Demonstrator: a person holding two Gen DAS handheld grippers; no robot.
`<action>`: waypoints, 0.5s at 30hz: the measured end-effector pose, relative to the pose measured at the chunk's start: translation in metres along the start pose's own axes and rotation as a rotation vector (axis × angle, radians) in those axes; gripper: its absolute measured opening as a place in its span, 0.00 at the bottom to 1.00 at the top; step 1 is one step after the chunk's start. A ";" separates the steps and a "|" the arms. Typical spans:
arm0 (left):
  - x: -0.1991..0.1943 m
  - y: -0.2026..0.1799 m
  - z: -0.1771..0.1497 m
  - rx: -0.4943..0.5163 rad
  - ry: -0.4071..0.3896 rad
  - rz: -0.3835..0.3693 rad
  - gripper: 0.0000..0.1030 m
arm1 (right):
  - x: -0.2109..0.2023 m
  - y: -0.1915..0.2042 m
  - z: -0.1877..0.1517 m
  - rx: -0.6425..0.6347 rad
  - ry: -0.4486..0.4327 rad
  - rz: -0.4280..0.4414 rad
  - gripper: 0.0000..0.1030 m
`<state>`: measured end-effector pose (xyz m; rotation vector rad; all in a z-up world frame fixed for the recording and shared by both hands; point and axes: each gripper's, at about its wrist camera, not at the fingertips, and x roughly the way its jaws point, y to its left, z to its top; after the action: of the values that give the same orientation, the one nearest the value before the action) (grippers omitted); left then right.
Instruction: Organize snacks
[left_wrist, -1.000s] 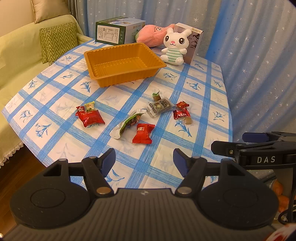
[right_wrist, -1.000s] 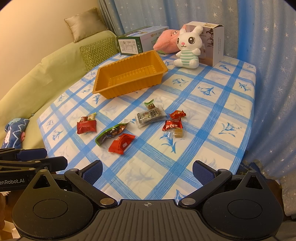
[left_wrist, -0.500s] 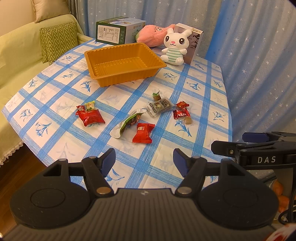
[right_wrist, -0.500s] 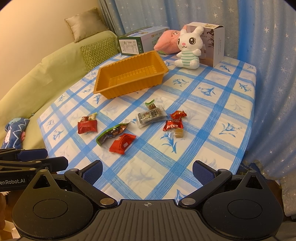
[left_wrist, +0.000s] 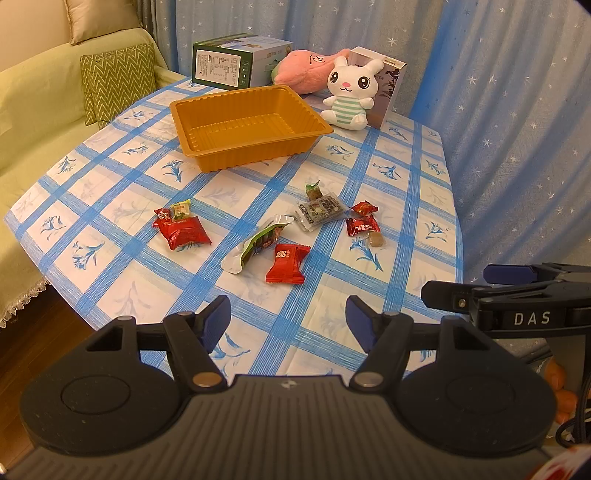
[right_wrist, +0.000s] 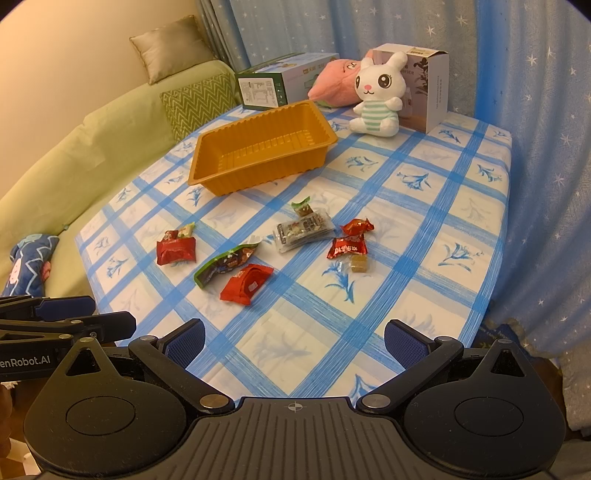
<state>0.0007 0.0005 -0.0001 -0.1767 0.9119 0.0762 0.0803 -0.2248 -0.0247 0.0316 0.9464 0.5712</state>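
Note:
An empty orange tray (left_wrist: 207, 110) (right_wrist: 207, 144) stands at the far side of the table. Several wrapped snacks lie loose in the middle: a red packet (left_wrist: 288, 263) (right_wrist: 246, 282), a green pouch (left_wrist: 258, 243) (right_wrist: 225, 265), a clear packet (left_wrist: 320, 210) (right_wrist: 303, 232), a red packet at the left (left_wrist: 183, 230) (right_wrist: 176, 250), small red candies (left_wrist: 362, 221) (right_wrist: 349, 240). My left gripper (left_wrist: 288, 321) and right gripper (right_wrist: 293, 345) are both open and empty, hovering over the table's near edge, short of the snacks.
A white bunny toy (left_wrist: 349, 94), a pink plush (left_wrist: 303, 72), a green box (left_wrist: 236, 61) and a white box (right_wrist: 430, 86) stand at the back. A green sofa (left_wrist: 40, 110) is left of the table, a blue curtain (left_wrist: 517, 129) to the right.
Both grippers have drifted slightly forward toward the table; nothing on the table has moved.

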 end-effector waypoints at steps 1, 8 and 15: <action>0.000 0.000 0.000 0.000 0.000 0.000 0.65 | 0.000 0.000 0.000 0.000 0.000 0.000 1.00; 0.007 -0.005 0.009 -0.001 0.000 -0.001 0.65 | 0.001 0.002 -0.001 0.001 0.001 0.000 1.00; 0.010 -0.005 0.006 -0.004 0.000 0.003 0.65 | 0.003 0.004 -0.002 0.002 0.002 0.001 1.00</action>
<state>0.0124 -0.0038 -0.0040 -0.1795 0.9121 0.0807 0.0779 -0.2204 -0.0266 0.0332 0.9485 0.5715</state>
